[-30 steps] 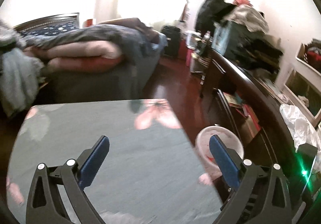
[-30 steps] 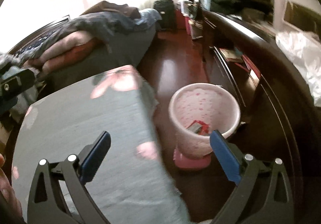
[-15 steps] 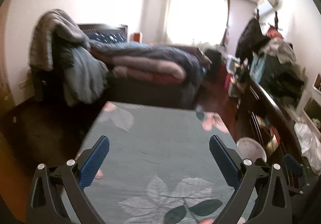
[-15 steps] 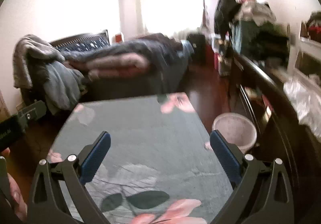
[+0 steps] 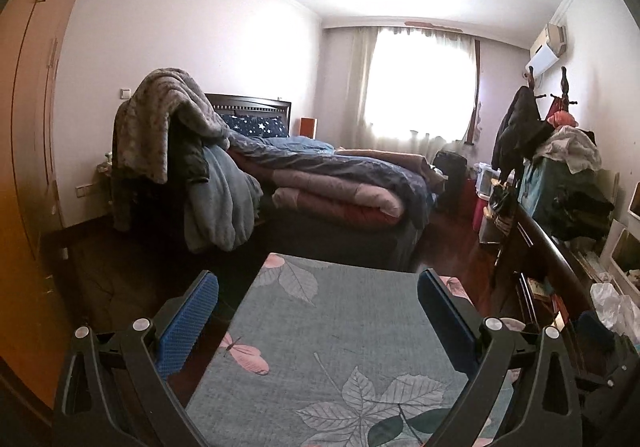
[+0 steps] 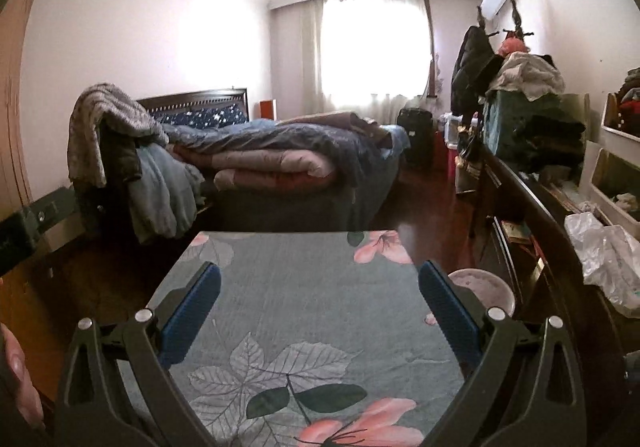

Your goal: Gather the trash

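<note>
My left gripper (image 5: 318, 319) is open and empty, held level above a table with a grey-green floral cloth (image 5: 340, 347). My right gripper (image 6: 320, 307) is open and empty above the same cloth (image 6: 304, 287). A pale pink waste bin (image 6: 482, 287) stands on the floor at the table's right side, partly hidden by my right finger; only a sliver of its rim (image 5: 512, 323) shows in the left wrist view. No loose trash is visible on the cloth.
A bed with heaped quilts (image 6: 280, 151) stands beyond the table. A dark wooden sideboard (image 6: 532, 215) piled with clothes and a white plastic bag (image 6: 604, 255) runs along the right wall. Dark wood floor (image 6: 416, 199) lies between bed and sideboard.
Both grippers have tilted up and pulled back from the bin side toward the table's near end. The views now face the room, and the bin has dropped to the right edge.
</note>
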A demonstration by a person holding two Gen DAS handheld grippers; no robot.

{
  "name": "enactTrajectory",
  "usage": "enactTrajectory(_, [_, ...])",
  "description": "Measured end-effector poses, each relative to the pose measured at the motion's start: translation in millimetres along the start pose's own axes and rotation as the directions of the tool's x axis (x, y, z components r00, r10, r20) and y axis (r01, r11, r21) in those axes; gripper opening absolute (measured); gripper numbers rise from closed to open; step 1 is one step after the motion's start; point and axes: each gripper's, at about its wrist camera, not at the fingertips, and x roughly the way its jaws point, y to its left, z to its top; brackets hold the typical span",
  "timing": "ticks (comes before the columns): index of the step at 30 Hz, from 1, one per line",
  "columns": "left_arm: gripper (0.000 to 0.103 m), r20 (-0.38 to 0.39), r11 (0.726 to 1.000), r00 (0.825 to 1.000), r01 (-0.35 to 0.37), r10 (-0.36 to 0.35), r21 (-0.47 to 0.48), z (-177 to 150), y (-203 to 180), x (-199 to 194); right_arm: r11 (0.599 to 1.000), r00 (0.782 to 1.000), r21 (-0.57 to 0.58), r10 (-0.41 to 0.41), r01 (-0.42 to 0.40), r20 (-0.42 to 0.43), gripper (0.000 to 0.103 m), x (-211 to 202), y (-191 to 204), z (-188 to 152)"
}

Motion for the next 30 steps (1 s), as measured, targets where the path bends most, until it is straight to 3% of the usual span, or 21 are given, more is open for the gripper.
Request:
enactTrajectory(15, [0.099,0.04,1.0,0.999,-0.014,0.014,0.012,7,-1,-23,0.999,0.995,0.036,-0.042,0.039,0.094,0.099,-34,-19,23])
enactTrajectory(30, [0.099,0.07,1.0,0.997,-0.008,0.008,0.001,12,0,-33,0.999,0.995,0.033,-0.028,0.025,0.099,0.099,-34,-21,25])
